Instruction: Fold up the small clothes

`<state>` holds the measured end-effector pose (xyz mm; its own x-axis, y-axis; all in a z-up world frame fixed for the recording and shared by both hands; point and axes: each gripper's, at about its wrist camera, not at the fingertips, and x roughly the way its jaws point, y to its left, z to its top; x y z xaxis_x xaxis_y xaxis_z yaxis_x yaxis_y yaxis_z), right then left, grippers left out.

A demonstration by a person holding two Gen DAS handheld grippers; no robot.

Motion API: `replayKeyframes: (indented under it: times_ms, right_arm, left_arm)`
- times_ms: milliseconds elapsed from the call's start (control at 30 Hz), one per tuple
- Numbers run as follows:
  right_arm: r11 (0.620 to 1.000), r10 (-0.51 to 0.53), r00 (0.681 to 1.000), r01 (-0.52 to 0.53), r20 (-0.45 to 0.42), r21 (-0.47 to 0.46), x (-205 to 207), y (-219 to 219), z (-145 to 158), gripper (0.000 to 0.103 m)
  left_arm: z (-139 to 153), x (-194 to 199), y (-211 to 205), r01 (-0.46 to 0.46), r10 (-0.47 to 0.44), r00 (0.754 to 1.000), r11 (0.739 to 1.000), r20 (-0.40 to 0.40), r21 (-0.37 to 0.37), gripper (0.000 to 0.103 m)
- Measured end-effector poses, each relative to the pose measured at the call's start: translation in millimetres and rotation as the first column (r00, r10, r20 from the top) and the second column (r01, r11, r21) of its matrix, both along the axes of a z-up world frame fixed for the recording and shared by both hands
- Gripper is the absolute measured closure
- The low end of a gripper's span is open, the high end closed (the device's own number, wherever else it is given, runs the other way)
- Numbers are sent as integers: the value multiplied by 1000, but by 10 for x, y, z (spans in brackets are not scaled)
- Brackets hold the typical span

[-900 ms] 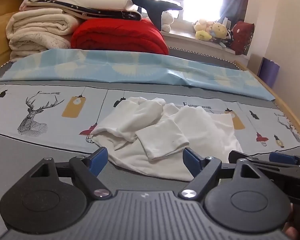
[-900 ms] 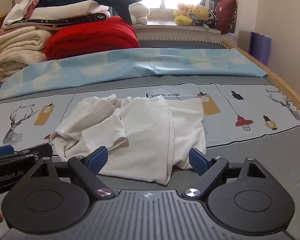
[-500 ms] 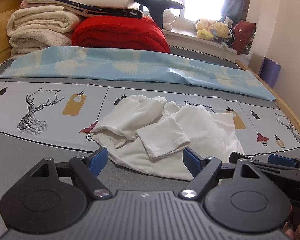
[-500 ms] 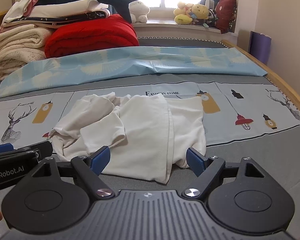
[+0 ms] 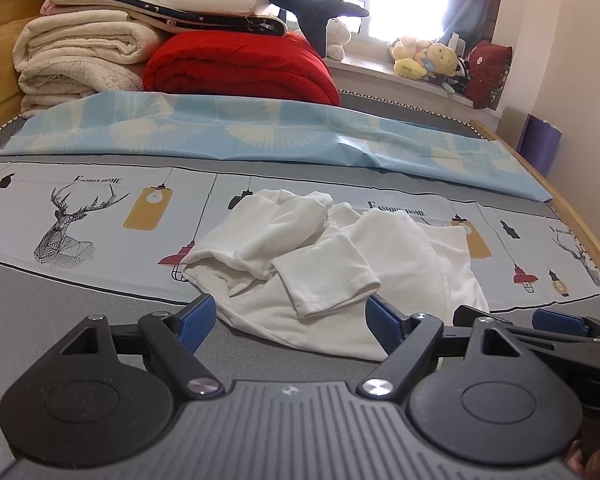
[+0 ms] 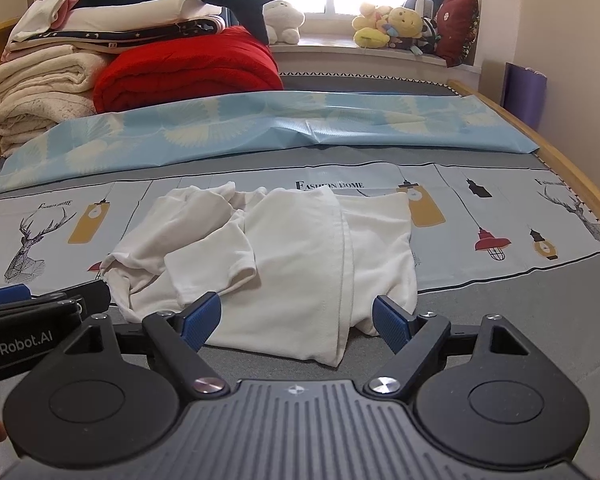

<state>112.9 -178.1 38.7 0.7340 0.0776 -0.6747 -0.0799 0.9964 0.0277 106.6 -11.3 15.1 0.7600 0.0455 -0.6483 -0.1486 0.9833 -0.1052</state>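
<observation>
A crumpled white garment [image 5: 332, 268] lies on the bed [image 5: 40, 312], close to its near edge and roughly midway between its two sides, partly on the grey cover and partly on the printed sheet [image 5: 100, 216] with deer and lamp drawings. One short sleeve lies folded over the body, and the cloth is bunched toward the left side of the bed.

The left gripper [image 5: 290, 318] hangs just short of the garment's near hem with its jaws spread wide; nothing is between the blue pads [image 5: 196, 320] and they touch no cloth. The right gripper [image 6: 298, 320] sits beside it, over the garment's right part, jaws likewise wide apart and empty, the pads just above the hem. Both point forward and downward at the cloth, side by side, each showing in the other's view.

Against the earlier frames, both grippers have eased slightly closer to the garment, which lies unchanged.

Beyond it a light blue sheet [image 5: 260, 132] spans the bed, and folded blankets [image 5: 148, 52] are piled at the far left corner.
</observation>
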Motion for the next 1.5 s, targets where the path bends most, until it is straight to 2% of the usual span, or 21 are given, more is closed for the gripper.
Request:
replayKeyframes:
  times_ms: [267,300,333,400,433,467,500,567,600,633,733,800,833,900,967,1000,1033,1133,1267,1400,1500]
  right_arm:
    - [1000,0,1000,0,-9,5,12,11,-3,19]
    - [1000,0,1000,0,-12,9,19,5,-5,23]
    - [1000,-2,1000,2,-11,10,32,-6,-12,28]
    - [1000,-14,1000,14,-16,24,75,-55,-38,53]
    - [999,-18,1000,19,-13,39,98,-93,-61,60]
    - [998,-24,1000,25,-3,50,122,-134,-103,74]
    - [998,-38,999,38,-5,51,157,-171,-149,82]
    - [997,-72,997,72,0,43,234,-263,-270,83]
    - [995,-88,996,88,-5,45,271,-307,-344,83]
    - [993,-114,993,114,-24,-1,312,-341,-433,82]
    - [989,-127,987,134,-96,65,448,-483,-745,69]
    - [978,-188,960,201,-207,46,562,-525,-967,64]
    - [970,-202,944,229,-260,78,606,-527,-1053,62]
    - [971,-179,941,216,-287,102,681,-495,-1189,58]
    - [977,-180,940,206,-291,62,753,-421,-1283,58]
    - [975,-158,942,196,-296,104,794,-362,-1294,58]
    - [977,-144,946,182,-290,107,811,-329,-1290,59]
    - [990,-74,958,104,-278,95,817,-191,-1234,99]
    - [991,116,977,-103,-181,80,695,142,-1015,100]
    - [930,337,937,-317,-88,189,437,377,-643,100]
    - [805,510,859,-463,-35,371,245,459,-422,100]
  left_arm:
    - [-20,-1,4,3,-3,1000,1000,0,5,17]
    - [-31,4,13,1,-1,1000,1000,-3,5,17]
    - [-46,8,28,-1,1,1000,1000,-7,1,17]
    - [-71,14,58,-1,1,1000,1000,-8,-2,19]
    - [-84,18,72,-2,2,1000,1000,-10,1,23]
    - [-95,21,86,1,-1,1000,1000,-7,1,29]
    - [-109,17,103,7,-7,1000,1000,1,3,34]
    - [-153,29,146,7,-7,1000,1000,-12,11,41]
    - [-172,32,191,8,-8,1000,1000,-14,-8,43]
    - [-185,35,224,10,-11,1000,1000,-8,-17,43]
    - [-217,66,332,0,-1,1000,1000,-29,-28,43]
    - [-195,78,429,-8,7,1000,999,-23,-38,43]
    - [-178,88,473,-15,14,1000,999,-21,-37,43]
    - [-145,101,571,-27,27,1000,998,-17,-48,43]
    - [-126,115,671,-40,39,999,998,-20,-53,43]
    - [-116,123,727,-50,48,999,997,-22,-60,43]
    - [-102,128,784,-60,58,998,996,-23,-69,43]
    - [-51,126,909,-78,76,997,994,-21,-79,43]
    - [8,78,982,-92,91,996,993,-15,-74,43]
    - [58,10,1053,-109,109,994,991,-9,-72,43]
    - [87,-30,1113,-128,128,992,989,-10,-68,43]
